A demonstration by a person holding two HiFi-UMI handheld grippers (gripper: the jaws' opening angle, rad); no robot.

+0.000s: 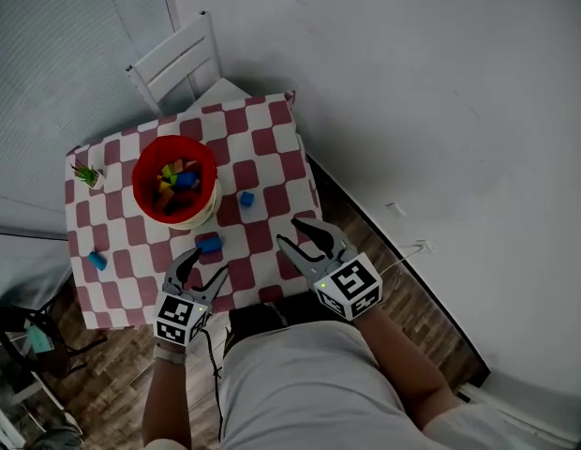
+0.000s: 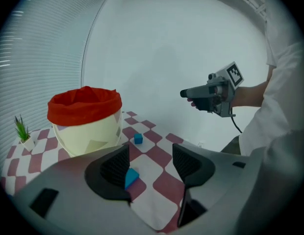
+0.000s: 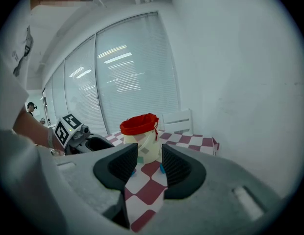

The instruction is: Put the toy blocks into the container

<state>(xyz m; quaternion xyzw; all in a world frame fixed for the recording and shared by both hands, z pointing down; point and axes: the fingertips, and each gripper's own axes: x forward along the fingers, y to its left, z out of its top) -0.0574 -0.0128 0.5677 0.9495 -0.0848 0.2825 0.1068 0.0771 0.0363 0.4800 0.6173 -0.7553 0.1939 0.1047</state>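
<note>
Head view: the left tongs (image 1: 204,266) hover open just short of a small blue toy block (image 1: 209,243) on the red-and-white checked worktop (image 1: 272,148). The red-lined cream bucket (image 1: 142,172) stands beyond. The right tongs (image 1: 295,234) gape empty.

Left gripper view: the block shows off-centre, near the left-hand jaw, so the person should probably centre it before closing.

Right gripper view: jaws apart, bucket ahead.

left gripper (image 1: 204,265): grey, black jaws, black-and-white marker cube (image 1: 181,319) | right gripper (image 1: 292,233): same, black cable (image 2: 236,125) | shirt (image 2: 284,82): white
</note>
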